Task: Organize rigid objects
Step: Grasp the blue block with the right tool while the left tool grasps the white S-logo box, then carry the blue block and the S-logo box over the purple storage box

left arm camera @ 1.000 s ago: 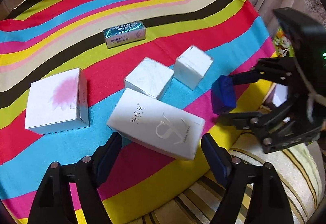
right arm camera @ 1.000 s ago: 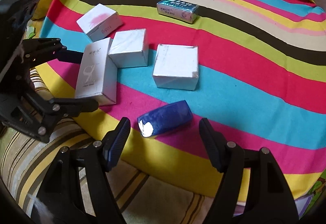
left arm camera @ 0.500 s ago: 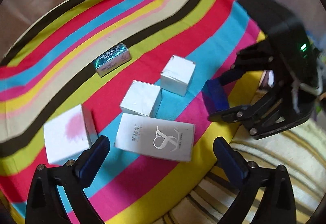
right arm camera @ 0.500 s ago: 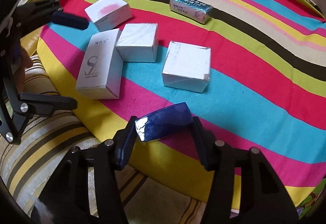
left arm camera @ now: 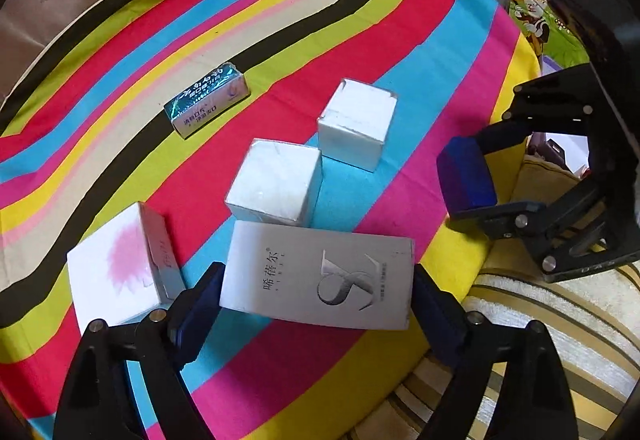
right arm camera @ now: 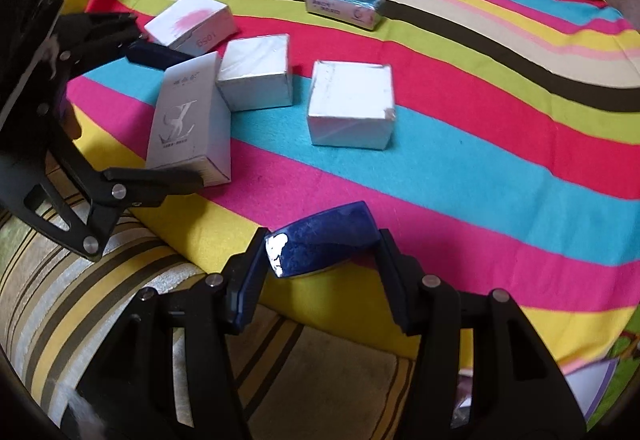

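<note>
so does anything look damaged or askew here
One white box has a torn, scuffed corner at its lower right edge. The boxes lie at mixed angles on the striped cloth, and the long box butts against a second white box. Nothing spilled.

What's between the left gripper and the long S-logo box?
Nothing visible. The left gripper already straddles the long S-logo box, one finger at each short end. The silver cube box touches its far side only.
</note>
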Demonstrator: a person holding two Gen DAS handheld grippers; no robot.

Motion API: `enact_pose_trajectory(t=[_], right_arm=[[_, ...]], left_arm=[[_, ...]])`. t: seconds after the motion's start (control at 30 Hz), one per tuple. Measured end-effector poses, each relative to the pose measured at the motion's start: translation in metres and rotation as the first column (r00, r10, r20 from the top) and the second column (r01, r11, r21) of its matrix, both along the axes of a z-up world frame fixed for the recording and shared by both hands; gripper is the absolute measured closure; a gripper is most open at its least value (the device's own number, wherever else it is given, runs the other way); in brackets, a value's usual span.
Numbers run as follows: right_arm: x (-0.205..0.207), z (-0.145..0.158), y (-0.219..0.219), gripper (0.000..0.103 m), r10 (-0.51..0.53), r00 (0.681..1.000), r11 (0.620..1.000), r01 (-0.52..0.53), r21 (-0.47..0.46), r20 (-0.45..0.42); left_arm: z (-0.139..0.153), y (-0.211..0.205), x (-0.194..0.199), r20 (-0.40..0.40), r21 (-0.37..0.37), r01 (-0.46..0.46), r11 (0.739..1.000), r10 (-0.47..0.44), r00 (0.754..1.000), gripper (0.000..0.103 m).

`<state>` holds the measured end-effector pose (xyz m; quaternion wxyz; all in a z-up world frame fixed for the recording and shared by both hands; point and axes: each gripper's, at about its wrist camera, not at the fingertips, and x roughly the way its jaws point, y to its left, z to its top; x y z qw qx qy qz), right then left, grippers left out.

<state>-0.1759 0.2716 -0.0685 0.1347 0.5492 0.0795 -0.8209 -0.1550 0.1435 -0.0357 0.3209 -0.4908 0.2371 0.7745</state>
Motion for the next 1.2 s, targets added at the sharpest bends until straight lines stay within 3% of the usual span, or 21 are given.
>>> enact_pose_trajectory(t=[0.23, 0.5, 0.93, 1.2], right_arm=[[0.012, 0.005, 0.008, 0.046, -0.078, 0.996, 0.997, 0.078, -0.011, -0.031], [0.045, 0.027, 0.011, 0.046, -0.153, 0.985, 0.988, 0.151, -0.041, -0.074], [0.068, 0.045, 0.02, 0.046, -0.23, 0.965, 0.973, 0.225, -0.051, -0.124], [0.087, 0.054, 0.034, 0.046, -0.289, 0.948, 0.956, 0.279, -0.094, -0.131]], left_arm=[[0.01, -0.004, 0.019, -0.034, -0.016, -0.072, 0.997, 0.071, 0.997, 0.015], [0.04, -0.012, 0.052, -0.063, 0.059, -0.18, 0.982, 0.183, 0.981, 0.015], [0.05, -0.013, 0.063, 0.012, 0.152, -0.331, 0.931, 0.333, 0.943, 0.015], [0.054, 0.001, 0.074, 0.025, 0.181, -0.332, 0.926, 0.334, 0.942, 0.015]])
